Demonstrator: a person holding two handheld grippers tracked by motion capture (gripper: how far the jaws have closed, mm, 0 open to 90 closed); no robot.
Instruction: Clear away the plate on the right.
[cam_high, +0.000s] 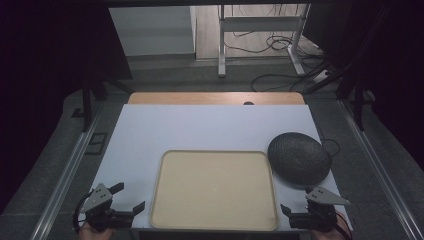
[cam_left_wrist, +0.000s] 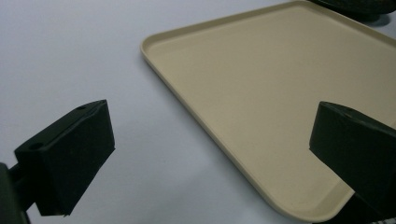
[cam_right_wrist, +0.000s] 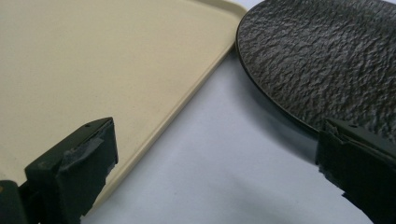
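- Your left hand-held gripper (cam_high: 127, 197) sits at the counter's (cam_high: 210, 127) near left corner, jaws spread wide with nothing between them.
- In the left gripper view that hand-held gripper (cam_left_wrist: 210, 154) looks across the white surface (cam_left_wrist: 70, 51) at the beige tray (cam_left_wrist: 261, 93); the tray's near left corner lies between the two jaws, farther off, and the jaws do not touch it.
- Your right hand-held gripper (cam_high: 296, 198) sits at the counter's near right corner, jaws also spread wide and holding nothing.
- In the right gripper view that hand-held gripper (cam_right_wrist: 217, 163) looks along the strip of bare counter (cam_right_wrist: 219, 154) between the tray (cam_right_wrist: 93, 60) and the dark textured plate (cam_right_wrist: 327, 56).
- The tray (cam_high: 215, 190) lies flat at the middle of the counter's near edge, between your two grippers, with nothing on it.
- The dark plate (cam_high: 299, 157) rests by the counter's right edge, just beside the tray's far right corner; in the right gripper view a narrow gap shows between the two rims, so they look apart there.
- The plate is close ahead of your right gripper, its near rim just above that gripper in the high view.
- The far half of the counter is bare white, with a wooden strip (cam_high: 215, 98) along its far edge.
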